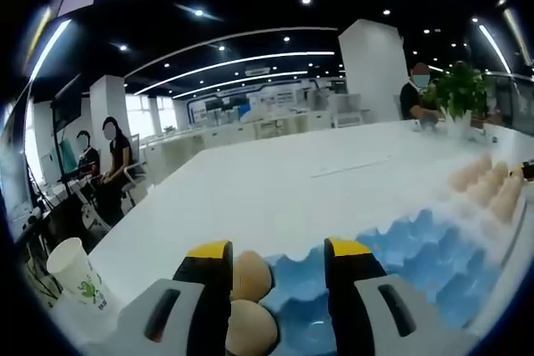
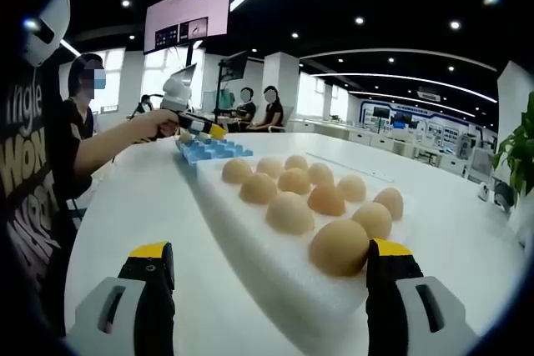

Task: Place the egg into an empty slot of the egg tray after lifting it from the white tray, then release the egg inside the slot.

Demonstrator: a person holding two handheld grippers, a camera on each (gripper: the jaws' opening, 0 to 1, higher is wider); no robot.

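Office lights run overhead, and people sit at desks beyond the big white surface [image 1: 275,189] where I work. In the left gripper view, my left gripper [image 1: 278,277] hangs over the near end of the blue egg tray [image 1: 417,256] with its fingers [image 1: 209,277] set wide and gripping nothing. Two eggs [image 1: 249,306] sit in the tray between those fingers, close to the left one, while the slots to the right look empty. A paper cup [image 1: 73,271] stands at the surface's near left corner, and a potted plant [image 1: 457,93] stands at the far side.

In the right gripper view, my right gripper [image 2: 275,277] is low over the surface with its fingers [image 2: 148,277] wide apart and holding nothing. The white tray [image 2: 250,243] lies between them, carrying about ten eggs in rows. The nearest egg [image 2: 339,248] rests just beside the right finger; I cannot tell if they touch. Farther back, a person's hand [image 2: 154,127] holds the left gripper over the blue tray.
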